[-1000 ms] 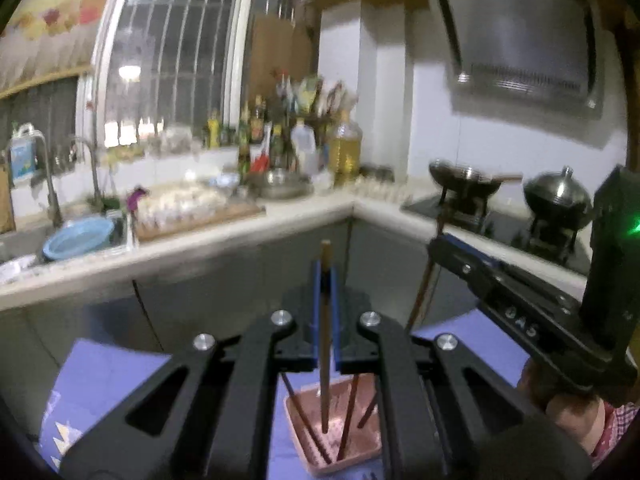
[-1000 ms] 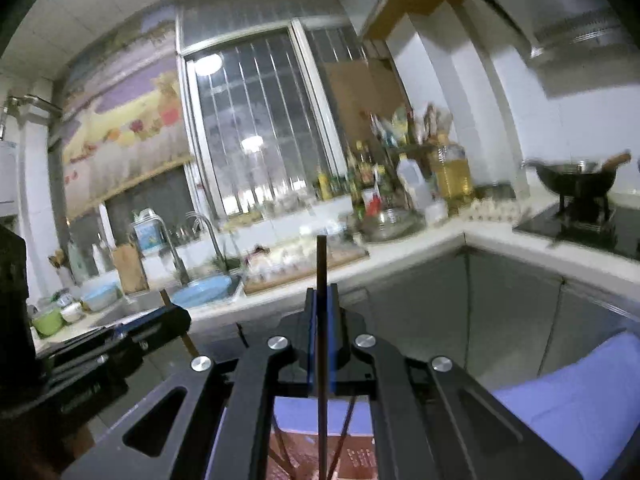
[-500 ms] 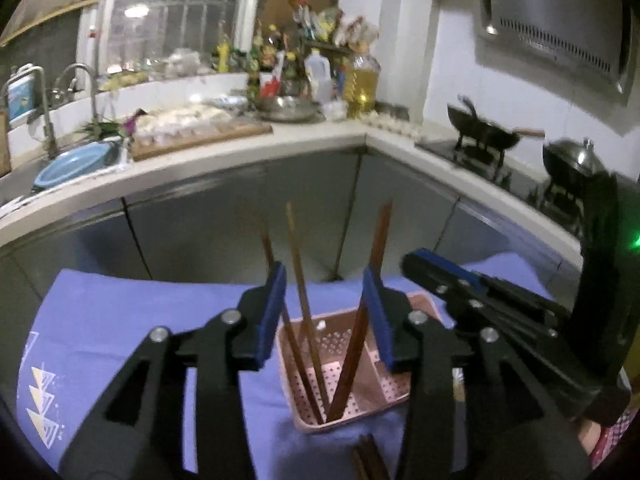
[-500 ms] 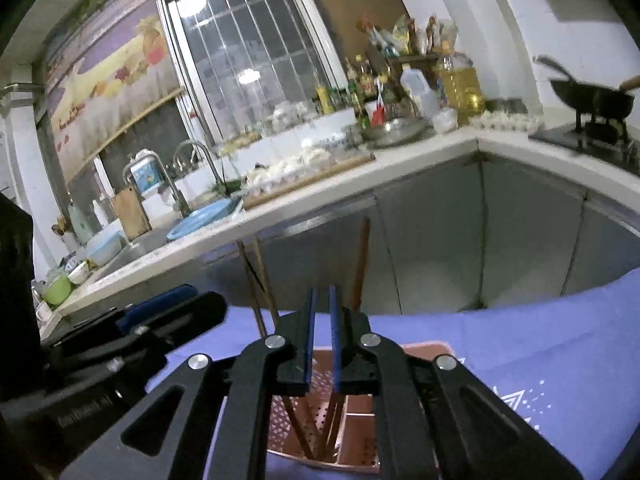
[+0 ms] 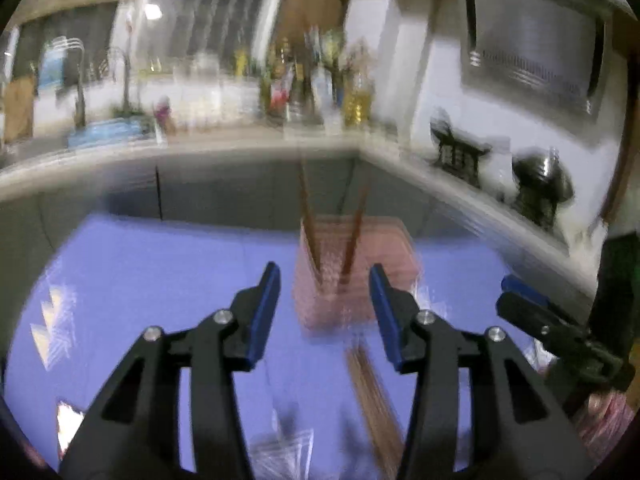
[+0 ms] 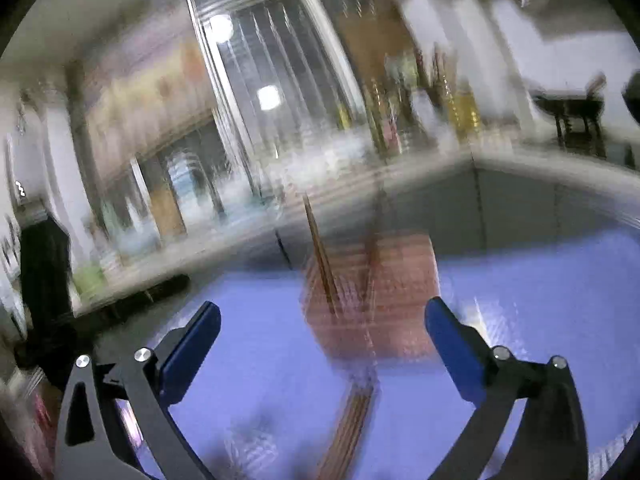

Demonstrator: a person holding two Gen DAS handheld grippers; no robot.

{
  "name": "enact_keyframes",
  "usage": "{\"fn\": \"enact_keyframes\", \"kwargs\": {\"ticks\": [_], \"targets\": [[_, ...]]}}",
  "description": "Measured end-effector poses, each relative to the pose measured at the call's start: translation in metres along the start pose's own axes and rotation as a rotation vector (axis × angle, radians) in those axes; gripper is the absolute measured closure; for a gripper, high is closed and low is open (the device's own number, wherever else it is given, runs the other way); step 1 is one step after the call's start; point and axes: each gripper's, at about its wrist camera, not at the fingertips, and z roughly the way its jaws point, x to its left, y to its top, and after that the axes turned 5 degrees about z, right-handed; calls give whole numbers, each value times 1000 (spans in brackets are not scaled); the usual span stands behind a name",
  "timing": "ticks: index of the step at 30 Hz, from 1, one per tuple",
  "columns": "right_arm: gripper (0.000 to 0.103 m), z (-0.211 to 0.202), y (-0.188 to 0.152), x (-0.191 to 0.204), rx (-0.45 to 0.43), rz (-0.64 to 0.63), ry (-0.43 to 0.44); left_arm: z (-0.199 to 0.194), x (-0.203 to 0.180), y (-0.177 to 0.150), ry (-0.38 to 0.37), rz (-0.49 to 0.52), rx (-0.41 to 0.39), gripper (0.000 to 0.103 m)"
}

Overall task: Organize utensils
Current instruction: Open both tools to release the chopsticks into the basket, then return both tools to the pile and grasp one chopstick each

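Note:
Both views are motion-blurred. A pink perforated utensil holder (image 5: 352, 272) stands on the blue cloth (image 5: 160, 288) with brown chopsticks (image 5: 310, 216) leaning in it; it also shows in the right wrist view (image 6: 384, 292). More brown chopsticks (image 5: 376, 404) lie loose on the cloth in front of it, also in the right wrist view (image 6: 352, 424). My left gripper (image 5: 324, 280) is open and empty, just in front of the holder. My right gripper (image 6: 322, 320) is wide open and empty, a little before the holder. The right gripper also shows at the left view's right edge (image 5: 560, 332).
A kitchen counter (image 5: 200, 148) runs behind the table with a sink, a blue basin (image 5: 112, 130), bottles (image 5: 320, 84) and a stove with a pot (image 5: 540, 184) at the right. Grey cabinet fronts (image 5: 240, 196) stand just beyond the cloth.
Both grippers let go of their chopsticks, which now stand in the pink holder. Both have opened and pulled back and up; the right one opened wide in the last half second.

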Motion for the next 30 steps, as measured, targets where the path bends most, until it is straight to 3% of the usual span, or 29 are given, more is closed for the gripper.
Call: {"fn": "enact_keyframes", "kwargs": {"ticks": [2, 3, 4, 7, 14, 17, 19, 24, 30], "targets": [[21, 6, -43, -15, 116, 34, -72, 15, -1, -38, -7, -4, 117, 59], [41, 12, -65, -22, 209, 58, -90, 24, -2, -60, -29, -18, 183, 59], [54, 17, -82, -27, 285, 80, -101, 28, -4, -72, -48, -31, 216, 59], [72, 19, -116, -35, 382, 137, -111, 36, -14, -100, -92, -46, 283, 59], [73, 21, -132, -2, 428, 35, -54, 52, -44, -124, -101, 3, 346, 74], [74, 33, -142, 5, 468, -41, -96, 58, -50, -130, -85, 21, 370, 75], [75, 31, -142, 3, 441, -69, -150, 63, -57, -133, -81, 39, 387, 75], [75, 26, -134, -17, 417, 31, -117, 66, -65, -133, -76, 67, 382, 75], [75, 25, -131, -27, 404, 60, -124, 75, -66, -136, -43, 70, 402, 75]]}}
